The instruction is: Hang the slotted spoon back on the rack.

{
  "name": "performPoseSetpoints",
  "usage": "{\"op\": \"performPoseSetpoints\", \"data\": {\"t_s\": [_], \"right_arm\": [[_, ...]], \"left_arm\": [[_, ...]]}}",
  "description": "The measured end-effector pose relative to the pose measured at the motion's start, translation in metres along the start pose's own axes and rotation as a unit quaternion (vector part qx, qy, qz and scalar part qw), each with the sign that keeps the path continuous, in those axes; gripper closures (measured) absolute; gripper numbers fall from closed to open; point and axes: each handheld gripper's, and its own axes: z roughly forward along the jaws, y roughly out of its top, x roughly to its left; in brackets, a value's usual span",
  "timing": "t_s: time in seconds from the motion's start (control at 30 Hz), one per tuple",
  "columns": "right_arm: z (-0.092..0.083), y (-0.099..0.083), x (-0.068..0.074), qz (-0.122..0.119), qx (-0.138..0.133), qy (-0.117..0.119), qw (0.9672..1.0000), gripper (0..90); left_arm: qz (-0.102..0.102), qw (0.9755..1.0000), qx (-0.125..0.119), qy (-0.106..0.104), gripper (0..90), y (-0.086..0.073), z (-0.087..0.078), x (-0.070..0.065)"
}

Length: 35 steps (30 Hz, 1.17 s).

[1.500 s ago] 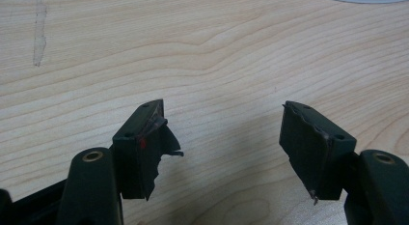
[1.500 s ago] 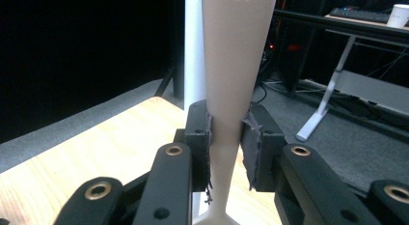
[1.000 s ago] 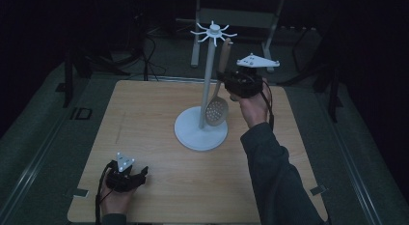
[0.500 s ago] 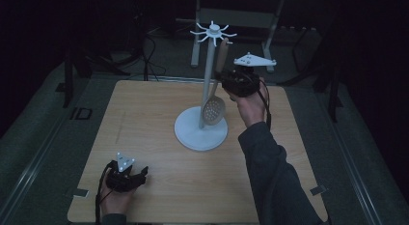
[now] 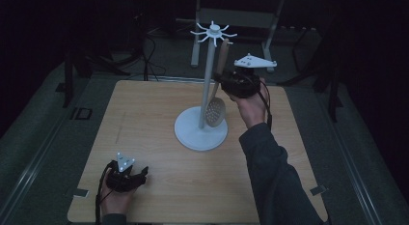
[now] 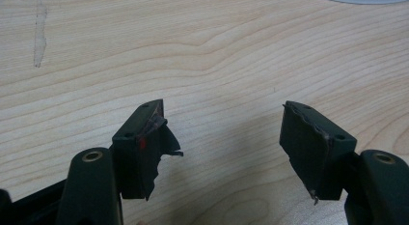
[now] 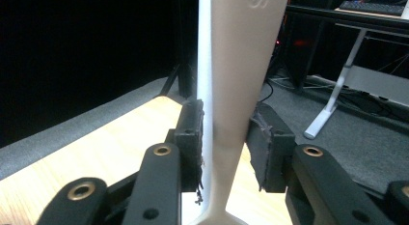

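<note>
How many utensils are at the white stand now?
1. A slotted spoon hangs beside the white stand pole, its handle clamped in the right gripper. Dim light may hide others.

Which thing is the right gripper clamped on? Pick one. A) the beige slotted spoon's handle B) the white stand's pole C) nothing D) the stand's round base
A: the right gripper has both black pads pressed against the flat beige handle of the slotted spoon, beside the white stand.

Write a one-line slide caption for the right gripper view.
Right gripper clamps the slotted spoon's pale handle beside the white rack pole.
</note>
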Motion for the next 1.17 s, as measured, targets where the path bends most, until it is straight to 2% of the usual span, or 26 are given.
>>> {"op": "performPoseSetpoints", "data": {"t_s": [0.2,0.37,0.6,0.9,1.17], "right_arm": [[-0.001,-0.001,0.000,-0.003,-0.002,0.001,1.0000,60.7],[-0.002,0.000,0.001,-0.003,-0.002,-0.008,1.0000,48.8],[-0.005,0.000,-0.001,0.000,0.000,-0.024,0.9997,37.3],[-0.008,0.000,-0.002,-0.003,0.005,-0.028,0.9996,28.8],[-0.015,-0.009,-0.003,-0.005,0.009,-0.028,0.9995,23.2]], "left_arm": [[0.001,1.0000,0.001,0.000,33.3,0.000,0.000,0.000],[0.001,1.0000,0.002,0.000,33.2,0.000,0.000,0.000],[0.001,1.0000,0.003,0.000,33.2,0.000,0.000,-0.001],[0.001,1.0000,0.003,0.000,33.2,0.000,0.001,-0.001],[0.002,1.0000,0.003,0.001,33.2,0.000,0.001,0.000]]}}
